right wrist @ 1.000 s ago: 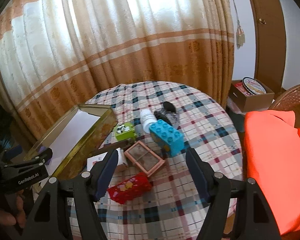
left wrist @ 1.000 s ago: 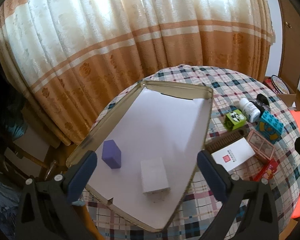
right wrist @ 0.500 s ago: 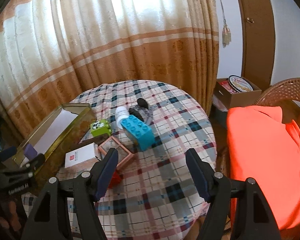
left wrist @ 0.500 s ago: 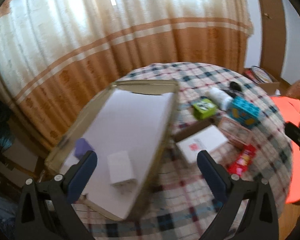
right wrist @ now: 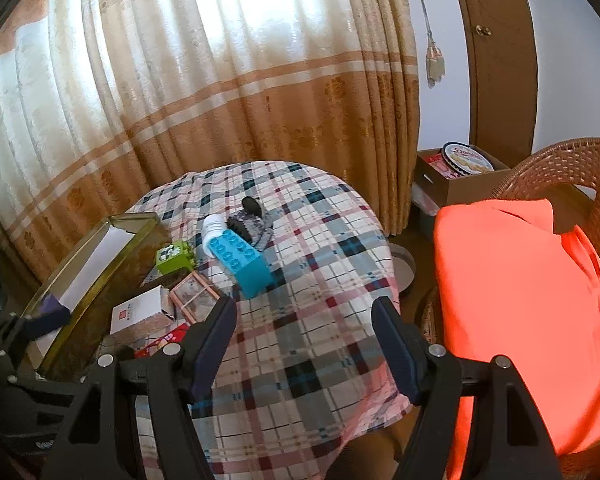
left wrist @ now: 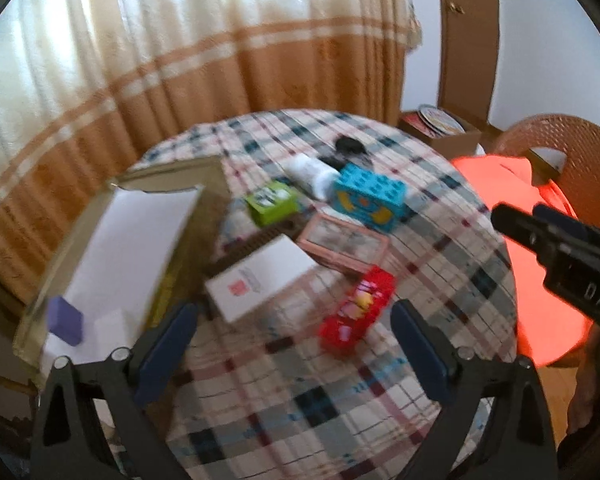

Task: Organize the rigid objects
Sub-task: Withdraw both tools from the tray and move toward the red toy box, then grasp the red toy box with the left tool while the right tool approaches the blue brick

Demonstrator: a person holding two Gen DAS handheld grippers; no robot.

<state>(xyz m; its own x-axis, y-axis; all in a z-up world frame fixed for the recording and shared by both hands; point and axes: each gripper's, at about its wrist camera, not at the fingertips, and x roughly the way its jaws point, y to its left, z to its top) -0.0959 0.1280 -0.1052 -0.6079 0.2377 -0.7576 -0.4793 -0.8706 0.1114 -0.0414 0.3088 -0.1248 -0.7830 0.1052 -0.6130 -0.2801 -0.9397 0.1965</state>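
The red packet lies flat on the checked tablecloth, just ahead of the left gripper, its long axis running from seven to one o'clock. At its eleven o'clock sits the white box, beyond that the gold tray; everything here is motion-blurred. The right gripper hides most of the packet in its own view, and both grippers gape, holding nothing.

A plaid tablecloth in cream, blue and red covers the table. On it lie a blue toy brick, a green box, a pink case, a red packet and a white box. A purple block sits in the gold tin at the left edge.
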